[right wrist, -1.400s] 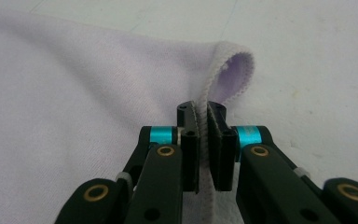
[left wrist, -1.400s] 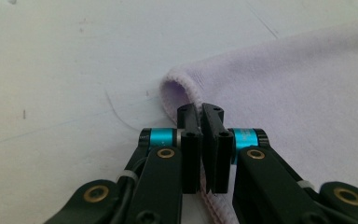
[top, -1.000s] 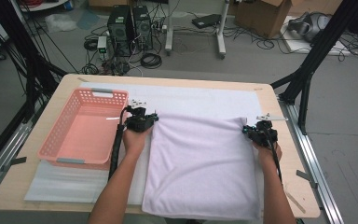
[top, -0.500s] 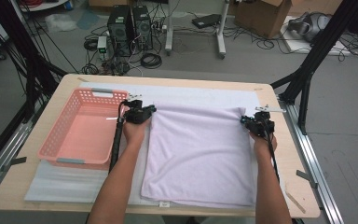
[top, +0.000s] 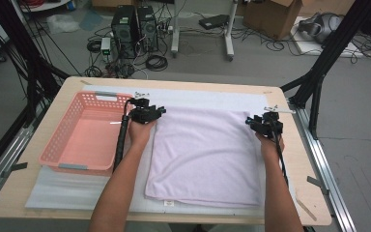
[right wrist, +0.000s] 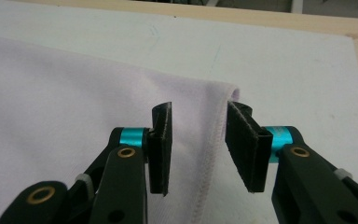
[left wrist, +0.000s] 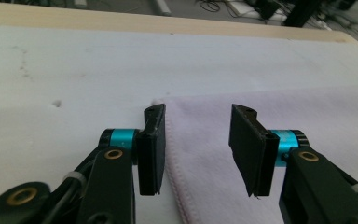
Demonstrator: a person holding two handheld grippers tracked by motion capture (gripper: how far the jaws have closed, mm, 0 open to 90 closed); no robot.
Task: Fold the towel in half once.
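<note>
On the worktop [top: 77, 212], a folded lilac towel [top: 205, 154] is lying flat on a white mat [top: 198, 99], beside a pink basket [top: 84, 133]. At the towel's far-left corner the left gripper [left wrist: 198, 140] is hovering, and at its far-right corner the right gripper [right wrist: 199, 140]; both pairs of jaws have just been opening and are now standing partly apart, straddling the hem [right wrist: 212, 154] without pressing on it. Released, the top layer is resting on the lower one. One likely risk: a pad [left wrist: 151, 149] snagging the terry loops as the hands are withdrawing, which could drag a corner and spoil the fold's alignment.
</note>
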